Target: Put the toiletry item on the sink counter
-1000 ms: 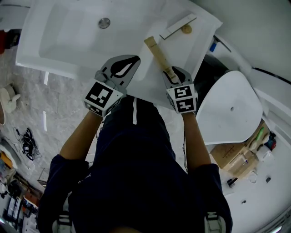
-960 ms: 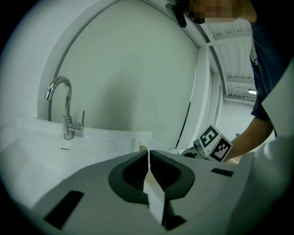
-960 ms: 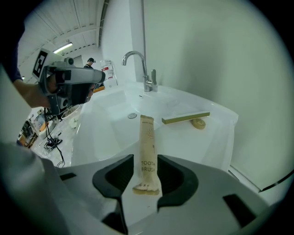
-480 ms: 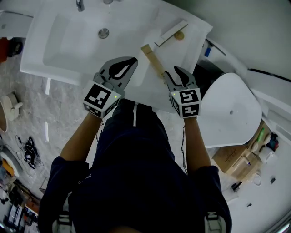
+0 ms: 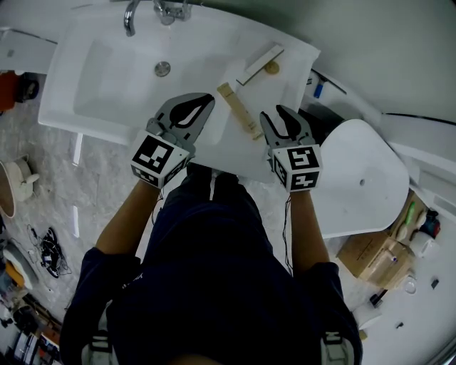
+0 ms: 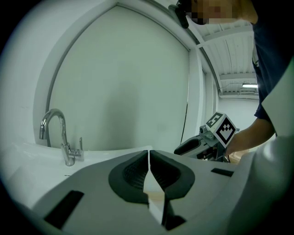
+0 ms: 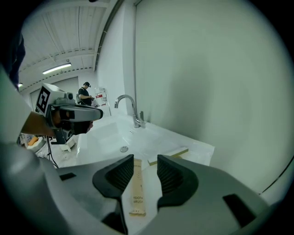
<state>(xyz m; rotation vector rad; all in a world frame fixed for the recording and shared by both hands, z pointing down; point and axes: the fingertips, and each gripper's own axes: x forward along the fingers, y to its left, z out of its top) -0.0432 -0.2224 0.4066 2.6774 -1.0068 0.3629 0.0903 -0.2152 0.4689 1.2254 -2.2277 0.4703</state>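
A tan toothbrush box [image 5: 239, 110] lies flat on the white sink counter [image 5: 285, 53], to the right of the basin. My right gripper [image 5: 276, 115] is open just behind the box's near end and does not hold it. In the right gripper view the toothbrush box [image 7: 137, 193] shows on the counter in the gap of the right gripper [image 7: 144, 166]. My left gripper [image 5: 198, 101] is shut and empty over the basin's front right rim. In its own view the left gripper [image 6: 149, 156] has its jaws pressed together.
A longer white box [image 5: 260, 63] and a small round tan item [image 5: 271, 68] lie at the counter's back right. The faucet [image 5: 153, 11] and drain [image 5: 163, 68] mark the basin. A white toilet lid [image 5: 360, 178] stands to the right, with clutter on the floor.
My right gripper has opened and let go of the toothbrush box, which now lies on the counter. The gripper has drawn back toward me. The left gripper stayed shut.
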